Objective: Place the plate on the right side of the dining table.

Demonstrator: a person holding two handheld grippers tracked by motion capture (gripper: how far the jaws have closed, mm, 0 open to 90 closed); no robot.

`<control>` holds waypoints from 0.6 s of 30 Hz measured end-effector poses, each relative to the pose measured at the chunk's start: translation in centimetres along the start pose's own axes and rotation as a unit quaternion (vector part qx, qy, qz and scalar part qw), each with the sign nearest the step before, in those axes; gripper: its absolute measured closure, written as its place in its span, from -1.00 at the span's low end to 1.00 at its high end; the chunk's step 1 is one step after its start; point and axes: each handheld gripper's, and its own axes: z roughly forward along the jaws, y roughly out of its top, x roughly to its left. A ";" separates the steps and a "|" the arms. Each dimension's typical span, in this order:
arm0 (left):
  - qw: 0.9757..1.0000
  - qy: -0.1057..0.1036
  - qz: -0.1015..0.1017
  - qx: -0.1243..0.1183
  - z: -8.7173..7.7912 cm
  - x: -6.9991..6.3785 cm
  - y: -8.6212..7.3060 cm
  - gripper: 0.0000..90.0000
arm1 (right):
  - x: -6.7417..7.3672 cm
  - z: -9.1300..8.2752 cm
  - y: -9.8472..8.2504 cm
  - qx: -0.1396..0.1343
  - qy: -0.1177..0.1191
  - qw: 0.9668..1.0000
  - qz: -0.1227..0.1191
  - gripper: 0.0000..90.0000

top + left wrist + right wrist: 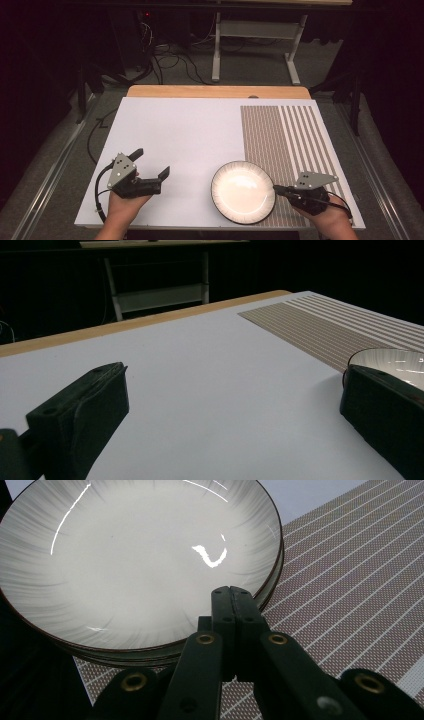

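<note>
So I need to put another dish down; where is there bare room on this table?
Free: the white sheet from the left gripper up to the wooden far edge, and the striped placemat's far half. Crowded: the near right, where the plate overlaps the placemat and the shut right gripper meets its rim.

Dim room, black surroundings; overhead light brightens the white tabletop (pixel 175 140), glare streaks on the plate (pixel 135 560) toward 12 o'clock, near jaws softly blurred

High view: you look forward and down on the whole worktop (pixel 175 130). Gripper views: you look low along each gripper's fingers, close in. All three share the plate (pixel 243 192) (pixel 395 362) (pixel 135 560).
</note>
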 end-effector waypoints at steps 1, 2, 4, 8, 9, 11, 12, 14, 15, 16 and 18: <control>1.000 0.000 0.000 0.000 0.0 0.0 0.0 -1.00 | 0.0 0.0 0.0 0.001 0.000 1.000 0.001 1.00; 1.000 0.000 0.000 0.000 0.0 0.0 0.0 -1.00 | 0.0 0.0 0.0 0.001 0.000 1.000 0.001 1.00; 1.000 0.000 -0.001 0.000 0.0 0.0 0.0 -1.00 | 0.0 0.1 0.0 0.000 0.001 1.000 0.000 1.00; 1.000 0.000 -0.002 -0.001 0.0 0.1 0.0 -1.00 | 0.1 0.2 0.1 -0.001 0.005 1.000 0.000 1.00; 1.000 0.000 -0.002 -0.001 0.0 0.1 0.0 -1.00 | 0.2 0.3 0.1 -0.002 0.006 1.000 -0.002 1.00; 1.000 0.000 -0.003 -0.001 0.0 0.1 0.0 -1.00 | 0.2 0.4 0.2 0.000 0.008 1.000 -0.001 1.00; 1.000 0.001 -0.002 0.001 -0.1 0.1 0.0 -1.00 | 0.3 0.5 0.2 -0.002 0.011 1.000 -0.003 1.00; 1.000 0.000 -0.002 0.001 -0.1 0.2 0.0 -1.00 | 0.5 0.7 0.3 -0.001 0.015 1.000 -0.005 1.00; 1.000 0.000 -0.003 0.000 -0.1 0.2 0.0 -1.00 | 0.6 0.9 0.4 0.001 0.018 1.000 -0.006 1.00; 1.000 0.000 -0.003 0.000 -0.1 0.2 0.0 -1.00 | 0.7 1.0 0.5 0.000 0.019 1.000 -0.009 1.00; 1.000 0.000 -0.004 0.000 -0.1 0.2 0.0 -1.00 | 0.9 1.2 0.6 0.001 0.023 1.000 -0.009 1.00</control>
